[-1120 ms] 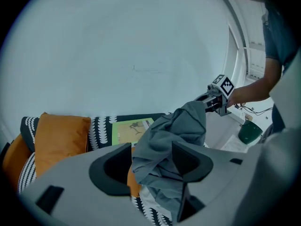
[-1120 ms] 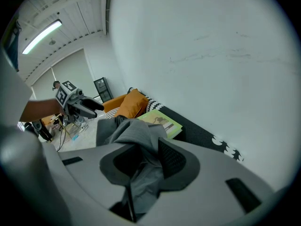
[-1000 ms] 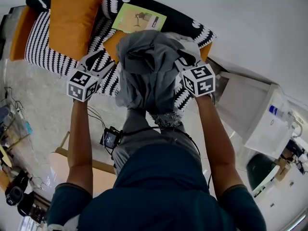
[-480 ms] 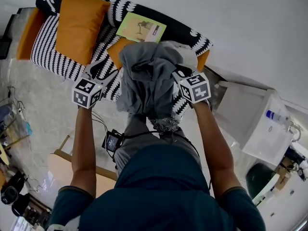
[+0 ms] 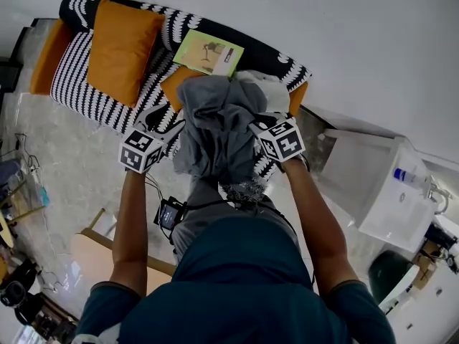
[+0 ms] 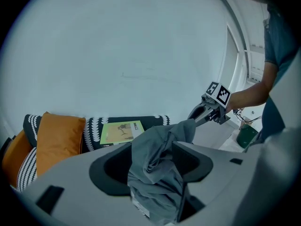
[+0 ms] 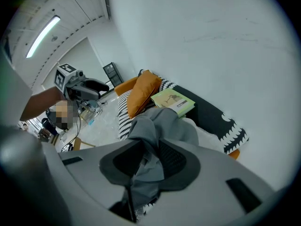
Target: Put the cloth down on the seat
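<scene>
A crumpled grey cloth (image 5: 219,131) hangs between my two grippers above the front of a black-and-white patterned sofa (image 5: 93,77). My left gripper (image 5: 174,129) is shut on the cloth's left part (image 6: 157,171), and my right gripper (image 5: 252,129) is shut on its right part (image 7: 148,159). The cloth bunches up over the jaws and droops below them, hiding the seat beneath. In the left gripper view the right gripper (image 6: 197,114) shows beyond the cloth, and in the right gripper view the left gripper (image 7: 101,85) shows at the left.
On the sofa lie orange cushions (image 5: 122,38), a green booklet (image 5: 208,52) and a white pillow (image 5: 269,88). A white cabinet (image 5: 373,185) stands to the right. A wooden stool (image 5: 97,246) and cables sit on the floor at the lower left.
Both grippers have shifted slightly with the cloth, and the sofa now sits lower and closer under them in the head view. The grip on the cloth is unchanged.
</scene>
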`<state>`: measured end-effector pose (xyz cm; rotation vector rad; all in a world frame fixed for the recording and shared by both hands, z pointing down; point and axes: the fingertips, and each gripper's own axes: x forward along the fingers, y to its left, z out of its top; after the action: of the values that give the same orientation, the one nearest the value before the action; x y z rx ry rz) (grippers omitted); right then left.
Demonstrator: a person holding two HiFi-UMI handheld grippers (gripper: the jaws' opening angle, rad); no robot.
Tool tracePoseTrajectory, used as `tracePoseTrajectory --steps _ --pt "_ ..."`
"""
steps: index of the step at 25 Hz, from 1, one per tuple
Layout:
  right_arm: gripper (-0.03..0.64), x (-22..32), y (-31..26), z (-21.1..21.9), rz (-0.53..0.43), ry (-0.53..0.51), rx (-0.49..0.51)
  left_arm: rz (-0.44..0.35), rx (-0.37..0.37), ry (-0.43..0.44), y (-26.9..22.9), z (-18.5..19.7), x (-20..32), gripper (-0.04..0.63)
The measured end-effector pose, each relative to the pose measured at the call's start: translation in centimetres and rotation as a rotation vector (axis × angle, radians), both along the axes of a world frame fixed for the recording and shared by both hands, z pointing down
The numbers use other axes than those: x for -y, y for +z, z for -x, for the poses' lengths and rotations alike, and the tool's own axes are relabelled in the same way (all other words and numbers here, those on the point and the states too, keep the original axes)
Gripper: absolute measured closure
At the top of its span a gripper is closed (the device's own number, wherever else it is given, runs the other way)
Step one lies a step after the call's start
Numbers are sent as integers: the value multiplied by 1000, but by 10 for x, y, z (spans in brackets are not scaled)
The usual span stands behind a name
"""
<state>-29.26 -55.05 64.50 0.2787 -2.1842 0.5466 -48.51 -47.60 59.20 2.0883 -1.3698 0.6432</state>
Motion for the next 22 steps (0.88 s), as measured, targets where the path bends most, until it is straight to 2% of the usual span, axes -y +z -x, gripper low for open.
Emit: tracePoseTrajectory --steps 7,22 --pt "522 21 -34 0 -105 58 140 3 -8 1 -4 -14 4 342" --pt "523 46 -59 -1 -138 77 229 -7 -7 8 -16 -26 36 342"
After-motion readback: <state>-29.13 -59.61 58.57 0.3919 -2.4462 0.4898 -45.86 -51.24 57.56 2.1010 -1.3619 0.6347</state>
